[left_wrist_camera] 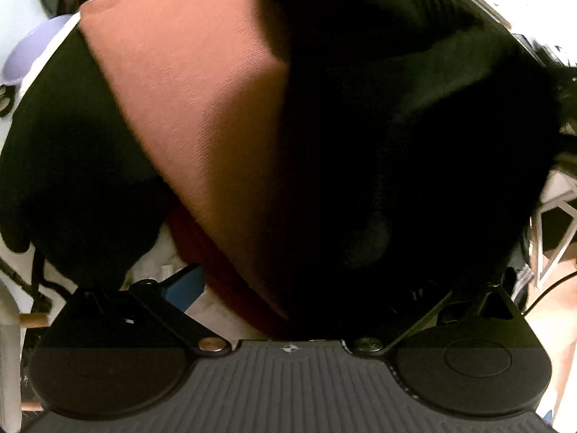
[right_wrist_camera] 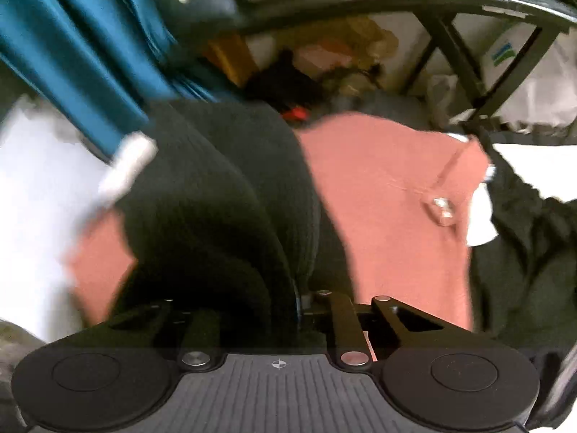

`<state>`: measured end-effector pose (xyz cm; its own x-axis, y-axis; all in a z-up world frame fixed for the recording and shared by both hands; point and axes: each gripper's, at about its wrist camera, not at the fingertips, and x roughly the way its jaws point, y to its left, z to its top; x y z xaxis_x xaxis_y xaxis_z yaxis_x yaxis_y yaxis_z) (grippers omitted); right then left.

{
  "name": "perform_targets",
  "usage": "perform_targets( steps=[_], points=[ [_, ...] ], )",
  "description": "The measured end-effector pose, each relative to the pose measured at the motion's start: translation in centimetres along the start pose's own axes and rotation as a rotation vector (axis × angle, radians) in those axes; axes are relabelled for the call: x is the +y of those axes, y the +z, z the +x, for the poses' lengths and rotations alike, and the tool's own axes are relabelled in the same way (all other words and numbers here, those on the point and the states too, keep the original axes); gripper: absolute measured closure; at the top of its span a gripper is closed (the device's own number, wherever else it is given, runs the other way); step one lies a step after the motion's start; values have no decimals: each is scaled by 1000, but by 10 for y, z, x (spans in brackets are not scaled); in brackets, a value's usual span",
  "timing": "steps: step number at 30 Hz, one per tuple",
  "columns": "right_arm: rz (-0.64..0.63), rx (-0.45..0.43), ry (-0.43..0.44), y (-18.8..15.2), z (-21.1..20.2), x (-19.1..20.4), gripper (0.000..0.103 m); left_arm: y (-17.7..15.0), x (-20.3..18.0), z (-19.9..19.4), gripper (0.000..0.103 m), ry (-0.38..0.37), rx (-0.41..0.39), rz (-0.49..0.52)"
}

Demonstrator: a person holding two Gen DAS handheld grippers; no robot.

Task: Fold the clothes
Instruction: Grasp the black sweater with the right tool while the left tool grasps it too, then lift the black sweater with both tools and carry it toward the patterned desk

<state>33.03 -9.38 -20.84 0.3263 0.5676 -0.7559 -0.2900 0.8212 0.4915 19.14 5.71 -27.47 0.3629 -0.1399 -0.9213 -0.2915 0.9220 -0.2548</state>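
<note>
Cloth: right claw (right_wrist_camera: 303, 303) pinched on black ribbed garment (right_wrist_camera: 223, 195) over pink one (right_wrist_camera: 389, 195); left claw's state hidden.

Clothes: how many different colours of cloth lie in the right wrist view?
2: a dark ribbed cloth at centre-left, and a pink cloth to its right. More may be hidden underneath.

Garment count
One dark ribbed knit garment (right_wrist_camera: 216, 195), one salmon-pink fabric garment (right_wrist_camera: 389, 195), one teal cloth (right_wrist_camera: 72, 47).
</note>
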Motion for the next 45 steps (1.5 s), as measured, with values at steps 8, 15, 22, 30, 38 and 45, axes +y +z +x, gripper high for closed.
perform_targets(
  steps=[8,15,22,30,38,45],
  points=[
    [82,-162,223,13,-77,14,88,3,-8,-10,0,-65,1,17],
    [11,-309,332,40,-155,34,88,0,-30,-25,0,-203,-53,9],
    [80,-478,494,62,-234,36,89,-15,-69,-30,13,-147,-59,224],
    [132,-605,411,70,-286,-14,89,23,-62,-131,93,-109,-344,-76],
    [142,-738,389,82,-340,-37,89,93,-80,-240,93,-178,-655,-11],
    [107,-908,450,88,-426,-40,89,100,-146,-315,93,-291,-842,140]
  ],
)
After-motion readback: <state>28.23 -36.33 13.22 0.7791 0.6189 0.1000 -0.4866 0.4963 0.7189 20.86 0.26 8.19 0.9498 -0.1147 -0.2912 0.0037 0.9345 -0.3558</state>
